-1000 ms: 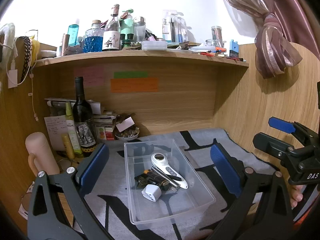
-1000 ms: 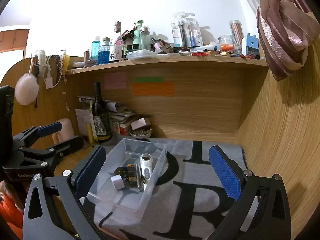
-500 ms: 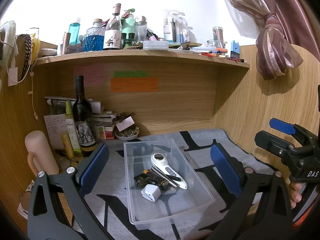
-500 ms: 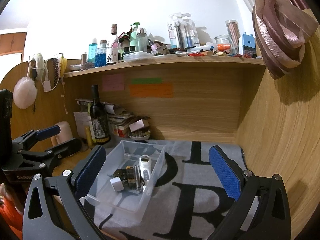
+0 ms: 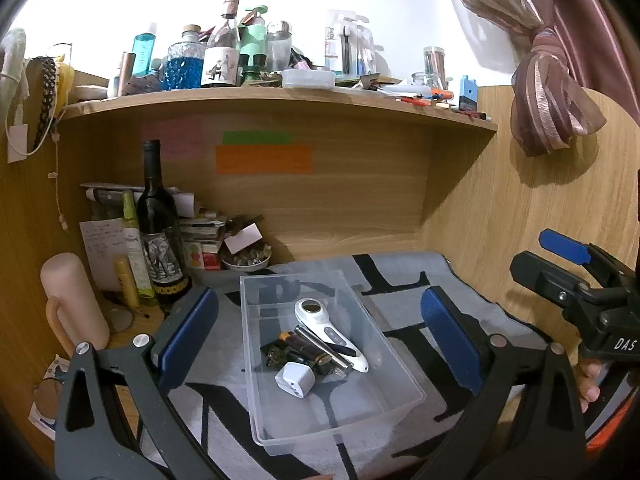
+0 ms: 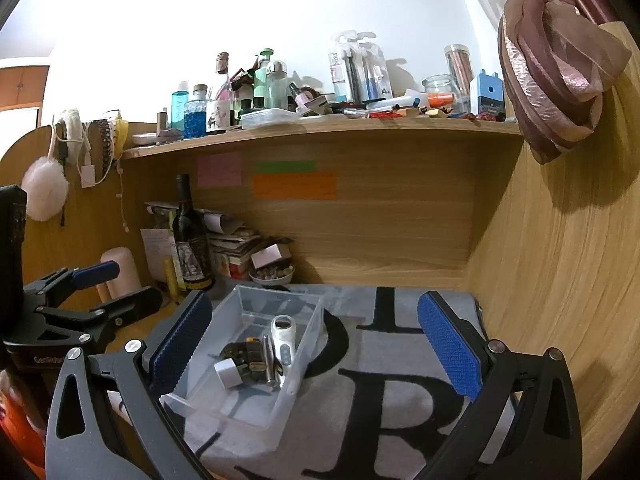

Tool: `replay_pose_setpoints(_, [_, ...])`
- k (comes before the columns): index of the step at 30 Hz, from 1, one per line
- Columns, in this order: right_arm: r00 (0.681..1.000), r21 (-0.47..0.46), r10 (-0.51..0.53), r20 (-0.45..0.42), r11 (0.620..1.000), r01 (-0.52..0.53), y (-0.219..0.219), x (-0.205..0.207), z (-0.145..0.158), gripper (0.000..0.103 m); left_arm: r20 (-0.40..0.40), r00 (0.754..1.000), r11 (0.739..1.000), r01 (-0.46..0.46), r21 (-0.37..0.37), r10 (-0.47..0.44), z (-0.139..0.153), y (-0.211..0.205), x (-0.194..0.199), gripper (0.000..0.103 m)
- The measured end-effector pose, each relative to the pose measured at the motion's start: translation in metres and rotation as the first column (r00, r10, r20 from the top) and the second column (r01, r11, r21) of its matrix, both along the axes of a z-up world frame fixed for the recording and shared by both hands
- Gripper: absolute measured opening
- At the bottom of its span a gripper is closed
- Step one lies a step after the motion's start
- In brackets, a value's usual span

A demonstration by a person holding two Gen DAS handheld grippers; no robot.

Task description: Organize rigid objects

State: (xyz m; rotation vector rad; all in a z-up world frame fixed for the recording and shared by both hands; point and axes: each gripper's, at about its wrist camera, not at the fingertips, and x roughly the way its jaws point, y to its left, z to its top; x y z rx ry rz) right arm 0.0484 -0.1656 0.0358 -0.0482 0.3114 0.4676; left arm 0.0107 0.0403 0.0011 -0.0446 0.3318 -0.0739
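Observation:
A clear plastic bin (image 5: 400, 376) (image 6: 308, 344) sits on the grey mat with black letters. Inside lie a white handheld device (image 5: 324, 326) (image 6: 283, 338), a white plug adapter (image 5: 295, 380) (image 6: 229, 374), a metal pen (image 5: 320, 342) (image 6: 267, 360) and dark batteries (image 5: 298, 350) (image 6: 250, 358). My left gripper (image 5: 320, 340) hovers open above and in front of the bin with nothing between its blue pads. My right gripper (image 6: 312, 340) is open too, over the mat just right of the bin. Each gripper shows at the edge of the other's view.
A dark wine bottle (image 5: 158, 232) (image 6: 191, 236), yellow tubes, papers and a small bowl (image 5: 246, 260) (image 6: 272, 276) crowd the back left corner. A pink cylinder (image 5: 72, 300) stands at left. The crowded shelf (image 5: 280, 96) overhangs. A wooden wall (image 6: 560, 280) closes the right side.
Both grippers drifted slightly; the right wrist view rose and tilted a little, so the shelf sits lower in the frame. Nothing in the bin moved, and both grippers stayed open.

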Motion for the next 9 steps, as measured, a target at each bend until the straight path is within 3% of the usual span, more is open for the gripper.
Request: replay_pose_setpoints(9, [1.000,-0.007,0.009,-0.007,1.000,-0.009,0.0049,0.0044,-0.0011,0.103,0.001,1.000,1.000,0.001,-0.004,-0.001,-0.0008,-0.0006,0.0018,0.103])
